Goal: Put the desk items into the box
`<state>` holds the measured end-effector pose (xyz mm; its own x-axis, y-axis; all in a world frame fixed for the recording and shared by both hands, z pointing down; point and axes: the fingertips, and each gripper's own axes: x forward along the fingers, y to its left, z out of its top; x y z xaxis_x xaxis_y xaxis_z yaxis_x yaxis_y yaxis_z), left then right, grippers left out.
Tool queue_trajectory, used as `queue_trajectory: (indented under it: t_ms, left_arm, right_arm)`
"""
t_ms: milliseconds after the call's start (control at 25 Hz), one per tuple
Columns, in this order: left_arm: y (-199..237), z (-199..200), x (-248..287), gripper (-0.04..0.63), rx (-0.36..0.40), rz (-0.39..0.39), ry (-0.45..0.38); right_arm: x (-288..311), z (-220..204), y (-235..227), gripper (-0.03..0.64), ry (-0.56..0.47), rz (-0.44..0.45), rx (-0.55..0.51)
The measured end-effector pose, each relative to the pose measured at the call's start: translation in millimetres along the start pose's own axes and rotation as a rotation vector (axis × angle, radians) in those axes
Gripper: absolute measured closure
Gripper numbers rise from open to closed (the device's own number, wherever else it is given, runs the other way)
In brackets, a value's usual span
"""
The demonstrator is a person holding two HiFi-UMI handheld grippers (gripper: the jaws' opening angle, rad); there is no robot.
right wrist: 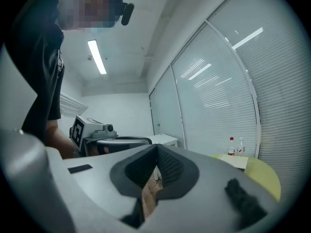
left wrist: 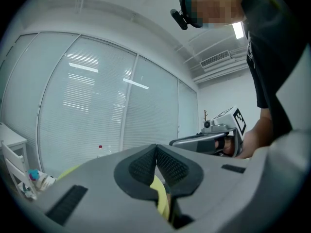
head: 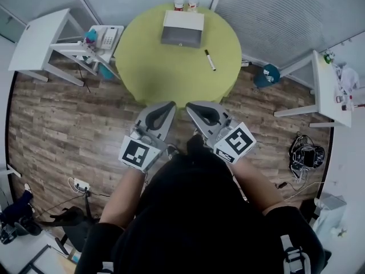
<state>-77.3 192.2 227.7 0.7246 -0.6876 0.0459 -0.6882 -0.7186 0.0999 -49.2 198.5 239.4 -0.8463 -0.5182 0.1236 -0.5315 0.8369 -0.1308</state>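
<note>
Ahead of my closed, empty left gripper and right gripper: pen at one o'clock, box at twelve.

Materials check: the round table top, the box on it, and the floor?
Table: yellow-green, matte, even colour with no glare; likely laminate or painted board. Box: grey body with a white top, flat panels and a small front fitting; metal or plastic, can't tell. Floor: wood-look planks with visible grain and seams; could be real wood or laminate.
</note>
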Motion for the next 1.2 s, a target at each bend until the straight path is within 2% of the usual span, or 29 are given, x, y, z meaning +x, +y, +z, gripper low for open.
queue_trajectory:
  t_ms: [440,760,1200]
  left_arm:
    - [45,-3,62,0.583,0.027,0.011,0.039]
    - [90,-14,138,0.583,0.014,0.029,0.087]
    - [126,-25,230,0.583,0.012,0.021,0.087]
  right_arm:
    - [29,6,-77,0.6,-0.035,0.012,0.001]
    - [54,8,-161,0.6,-0.02,0.04,0.009]
    - [68,-4,-259,0.6,0.002,0.026,0.04]
